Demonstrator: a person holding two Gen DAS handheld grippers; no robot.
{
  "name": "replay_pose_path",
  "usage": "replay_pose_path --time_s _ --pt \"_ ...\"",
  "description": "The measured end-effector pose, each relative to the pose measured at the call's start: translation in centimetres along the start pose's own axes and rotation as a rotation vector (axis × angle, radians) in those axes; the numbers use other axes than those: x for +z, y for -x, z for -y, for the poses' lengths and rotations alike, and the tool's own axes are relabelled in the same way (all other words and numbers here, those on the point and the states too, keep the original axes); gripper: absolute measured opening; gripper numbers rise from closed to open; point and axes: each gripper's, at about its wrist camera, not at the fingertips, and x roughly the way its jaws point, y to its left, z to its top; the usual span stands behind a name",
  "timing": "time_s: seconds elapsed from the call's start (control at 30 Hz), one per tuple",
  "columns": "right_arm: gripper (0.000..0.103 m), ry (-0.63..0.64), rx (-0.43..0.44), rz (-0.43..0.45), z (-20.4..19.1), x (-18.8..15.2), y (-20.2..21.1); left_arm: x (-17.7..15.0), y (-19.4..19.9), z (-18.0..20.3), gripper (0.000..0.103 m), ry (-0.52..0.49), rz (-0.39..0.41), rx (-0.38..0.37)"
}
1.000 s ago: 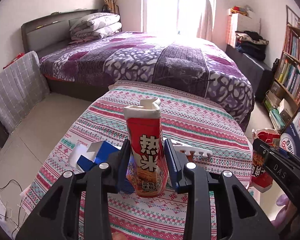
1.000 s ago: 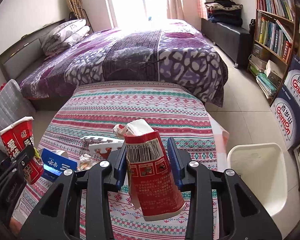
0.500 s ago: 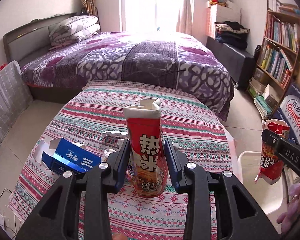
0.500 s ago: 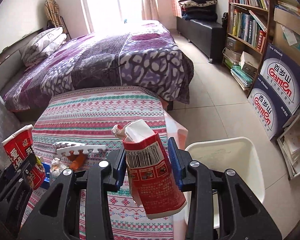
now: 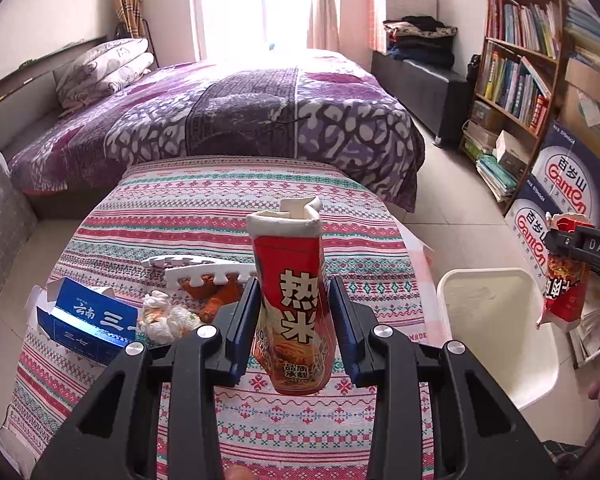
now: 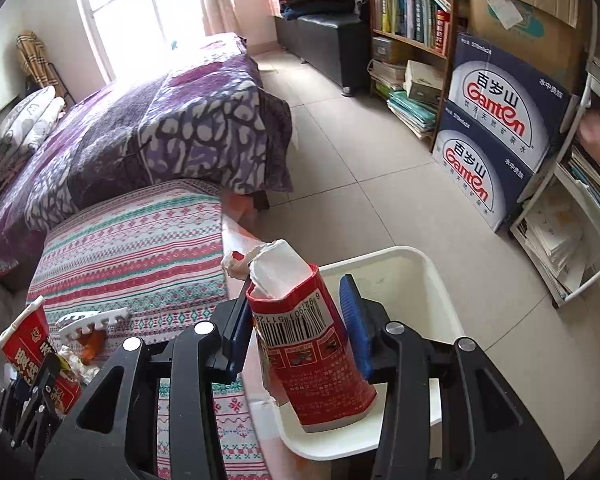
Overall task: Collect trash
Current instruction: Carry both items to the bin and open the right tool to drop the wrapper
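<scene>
Squeezing down on a red noodle cup (image 5: 296,300), the left gripper (image 5: 294,284) is holding it upright with both blue fingers pressing on its sides, only narrowly apart, and the white rim is poking up past the fingertips. That cup is hanging in the air over the near part of the desk (image 5: 220,208), which is wearing a striped patterned cloth.

Over on the other side, the right gripper (image 6: 295,286) is carrying a torn red cup (image 6: 316,352), barcode facing the camera and white paper sticking out of the ripped top. Its fingers have just been opening a bit, and the cup is still sitting between them: it's leaning on the left finger, and a gap is showing near the rim by the right one, while lower down it's reaching that finger. How firmly it's being pinched, I can't tell. It's hanging tilted right above the white bin (image 6: 380,254), which is standing on the tiled floor just beside the desk.

More trash is lying on the desk behind the left fingers: an open blue box (image 5: 88,320), a crumpled tissue (image 5: 164,318) touching it, a white foam strip (image 5: 204,272) with a toothed edge, and something orange (image 5: 216,300) peeking out under that.

Further out, a bed (image 5: 240,112) with a purple cover is sitting behind the desk, and a bookshelf (image 6: 412,12) and stacked water cartons (image 6: 500,120) are lining the wall past the bin.
</scene>
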Motion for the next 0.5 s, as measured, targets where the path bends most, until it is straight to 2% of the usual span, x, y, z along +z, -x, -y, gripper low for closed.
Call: replay_pose_path --time_s 0.07,0.1,0.13,0.33,0.5 --pt "0.052 -0.028 -0.022 -0.009 1.1 0.1 -0.3 -0.1 -0.1 0.8 0.036 -0.012 -0.005 -0.016" --pt "0.064 -0.040 -0.032 -0.012 1.6 0.0 -0.4 -0.2 -0.2 1.1 0.036 -0.018 -0.008 -0.023" --pt "0.070 -0.052 -0.042 -0.013 2.1 0.1 -0.4 -0.2 -0.3 1.5 0.036 -0.025 -0.010 -0.029" --pt "0.087 -0.073 -0.094 0.004 4.4 0.2 -0.3 -0.5 -0.6 3.7 0.036 -0.064 -0.022 -0.066" --pt "0.090 -0.086 -0.117 0.008 6.1 0.4 -0.2 -0.8 -0.8 5.6 0.037 -0.095 -0.027 -0.095"
